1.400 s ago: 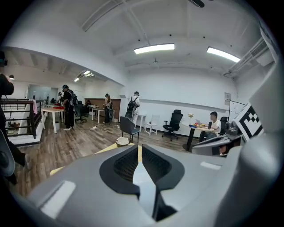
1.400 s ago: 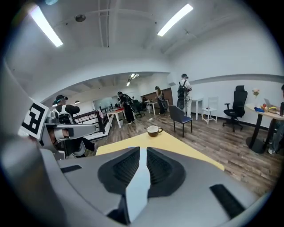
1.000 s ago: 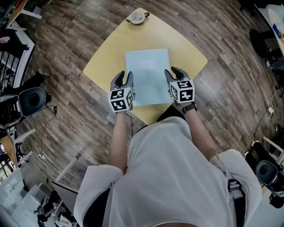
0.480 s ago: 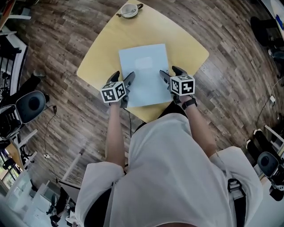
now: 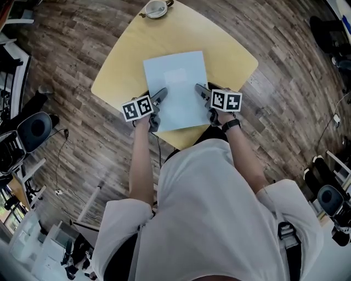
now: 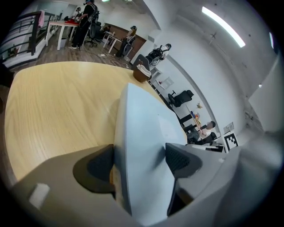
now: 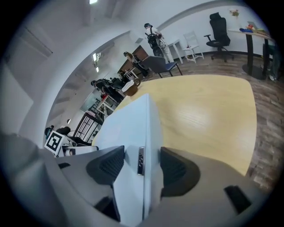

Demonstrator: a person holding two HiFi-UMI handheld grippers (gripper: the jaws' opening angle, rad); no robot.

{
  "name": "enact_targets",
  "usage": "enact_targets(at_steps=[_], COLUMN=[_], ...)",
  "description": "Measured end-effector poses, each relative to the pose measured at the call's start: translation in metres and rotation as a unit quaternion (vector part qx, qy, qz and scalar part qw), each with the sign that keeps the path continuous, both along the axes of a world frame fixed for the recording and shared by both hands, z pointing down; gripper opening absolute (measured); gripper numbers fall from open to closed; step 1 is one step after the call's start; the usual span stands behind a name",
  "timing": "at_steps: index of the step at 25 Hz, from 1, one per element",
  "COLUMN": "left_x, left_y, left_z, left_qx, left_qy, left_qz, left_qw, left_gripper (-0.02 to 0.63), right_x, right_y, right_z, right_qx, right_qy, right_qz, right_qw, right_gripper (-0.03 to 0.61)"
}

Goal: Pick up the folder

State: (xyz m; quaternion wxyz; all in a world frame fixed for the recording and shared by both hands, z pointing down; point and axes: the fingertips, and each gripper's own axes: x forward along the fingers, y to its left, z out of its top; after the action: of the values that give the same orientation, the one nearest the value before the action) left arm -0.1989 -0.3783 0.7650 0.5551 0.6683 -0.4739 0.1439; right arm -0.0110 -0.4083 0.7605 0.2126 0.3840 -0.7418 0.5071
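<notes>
Jaws of the left gripper (image 5: 157,108) are opening, and the left edge of the pale blue folder (image 5: 175,88) stands between them; in the left gripper view the sheet fills the gap between the 2 dark pads (image 6: 179,158), which do not clamp it. The right gripper (image 5: 205,103) has its jaws spread wide astride the folder's right edge, where a small metal tab (image 7: 140,160) shows between the pads, again without a firm squeeze. The folder lies flat on the yellow wooden table (image 5: 230,55), its near end close to the table's near corner, with 1 gripper at each side. A brown cup (image 5: 155,8) sits at the table's far corner, well apart from the folder. The wood floor (image 5: 82,148) surrounds the table.
</notes>
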Motion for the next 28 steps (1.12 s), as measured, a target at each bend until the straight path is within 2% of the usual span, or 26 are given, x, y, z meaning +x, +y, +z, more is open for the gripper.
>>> enact_targets(at_steps=[6,15,20,28], left_x=[-0.001,0.001,0.001,0.004], left_y=[0.003,0.017,0.028,0.04], left_z=[-0.001,-0.013,-0.032,-0.068], left_qx=[-0.005,0.015,0.035,0.077], left_qy=[0.001,-0.005,-0.006,-0.009], left_qz=[-0.001,0.003,0.006,0.014], left_qw=[1.0,0.9999,0.9993,0.9969], left_gripper=[0.348,0.334,0.332,0.328], right_x=[0.001,0.004,0.005,0.006], right_y=[0.003,0.017,0.026,0.034], right_z=[-0.003,-0.015,-0.034,-0.077], right_qx=[-0.003,0.019,0.043,0.101], right_qy=[0.011,0.011,0.009,0.018], right_qz=[-0.01,-0.005,-0.009,-0.041], right_qw=[1.0,1.0,0.999,0.994], right_gripper=[0.238,0.219,0.216,0.207])
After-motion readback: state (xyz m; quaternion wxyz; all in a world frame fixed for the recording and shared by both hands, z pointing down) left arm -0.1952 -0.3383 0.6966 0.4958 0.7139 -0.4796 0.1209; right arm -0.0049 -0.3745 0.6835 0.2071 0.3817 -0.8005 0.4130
